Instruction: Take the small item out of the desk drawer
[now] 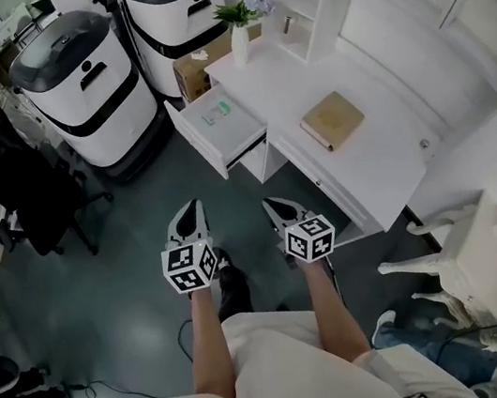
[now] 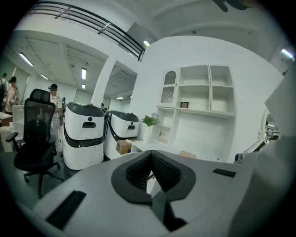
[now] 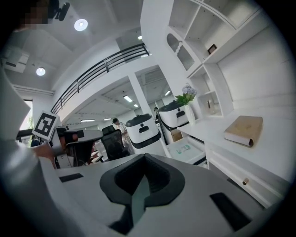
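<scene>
The white desk (image 1: 384, 155) stands ahead on the right, with its left drawer (image 1: 240, 126) pulled open. A small green-printed item (image 1: 219, 110) lies flat inside the drawer and also appears in the right gripper view as the item (image 3: 183, 148) in the drawer (image 3: 192, 155). My left gripper (image 1: 189, 215) and right gripper (image 1: 279, 207) hover side by side over the dark floor, well short of the drawer. Both point toward it. Each has its jaws together with nothing between them, as with the left gripper (image 2: 151, 156) and right gripper (image 3: 144, 159) in their own views.
A tan book (image 1: 332, 119) lies on the desk top, a vase with a plant (image 1: 239, 31) at its far end, a cardboard box (image 1: 196, 71) behind. Two white-and-black machines (image 1: 86, 88) stand left of the drawer. A black office chair (image 1: 19, 181) is farther left, an ornate white chair (image 1: 472, 249) at right.
</scene>
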The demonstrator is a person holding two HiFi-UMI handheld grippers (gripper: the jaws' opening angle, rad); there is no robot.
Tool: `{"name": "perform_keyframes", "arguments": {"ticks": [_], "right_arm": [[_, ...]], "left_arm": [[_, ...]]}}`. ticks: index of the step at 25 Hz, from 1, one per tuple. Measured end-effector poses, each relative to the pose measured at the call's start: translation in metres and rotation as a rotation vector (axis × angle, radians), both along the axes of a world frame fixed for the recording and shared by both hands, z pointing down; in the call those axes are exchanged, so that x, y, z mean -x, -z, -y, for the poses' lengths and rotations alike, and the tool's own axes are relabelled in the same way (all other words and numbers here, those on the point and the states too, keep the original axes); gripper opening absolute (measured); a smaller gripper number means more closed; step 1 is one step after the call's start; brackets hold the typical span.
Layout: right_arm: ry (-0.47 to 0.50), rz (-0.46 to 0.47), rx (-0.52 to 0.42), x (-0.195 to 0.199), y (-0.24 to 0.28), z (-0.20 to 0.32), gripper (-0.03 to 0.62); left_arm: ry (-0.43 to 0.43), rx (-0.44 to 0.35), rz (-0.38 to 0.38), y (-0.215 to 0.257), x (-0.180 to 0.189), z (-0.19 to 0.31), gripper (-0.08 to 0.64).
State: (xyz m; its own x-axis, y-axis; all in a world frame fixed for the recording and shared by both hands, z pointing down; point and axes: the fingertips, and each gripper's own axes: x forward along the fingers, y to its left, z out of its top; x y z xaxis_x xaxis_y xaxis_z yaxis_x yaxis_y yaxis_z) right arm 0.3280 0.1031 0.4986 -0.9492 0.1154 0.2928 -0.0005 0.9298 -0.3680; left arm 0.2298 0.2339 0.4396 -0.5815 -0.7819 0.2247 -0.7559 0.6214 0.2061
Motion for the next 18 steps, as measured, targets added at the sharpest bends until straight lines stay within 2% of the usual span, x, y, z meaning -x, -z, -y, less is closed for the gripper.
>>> {"name": "perform_keyframes", "arguments": {"ticks": [4,9,18], "right_arm": [[0.016,-0.015,0.014,0.054,-0.004,0.010,0.025],[-0.030,-0.024,0.058,0.122,-0.008,0.023,0.025],[-0.093,-0.035,0.070,0.225,-0.012,0.040,0.025]], "left_arm": [[0.013,-0.028,0.005,0.009,0.069,0.014,0.015],[-0.015,-0.021,0.018,0.018,0.154,0.028,0.015],[-0.081,-0.009,-0.024,0.001,0.264,0.050,0.015]]}}
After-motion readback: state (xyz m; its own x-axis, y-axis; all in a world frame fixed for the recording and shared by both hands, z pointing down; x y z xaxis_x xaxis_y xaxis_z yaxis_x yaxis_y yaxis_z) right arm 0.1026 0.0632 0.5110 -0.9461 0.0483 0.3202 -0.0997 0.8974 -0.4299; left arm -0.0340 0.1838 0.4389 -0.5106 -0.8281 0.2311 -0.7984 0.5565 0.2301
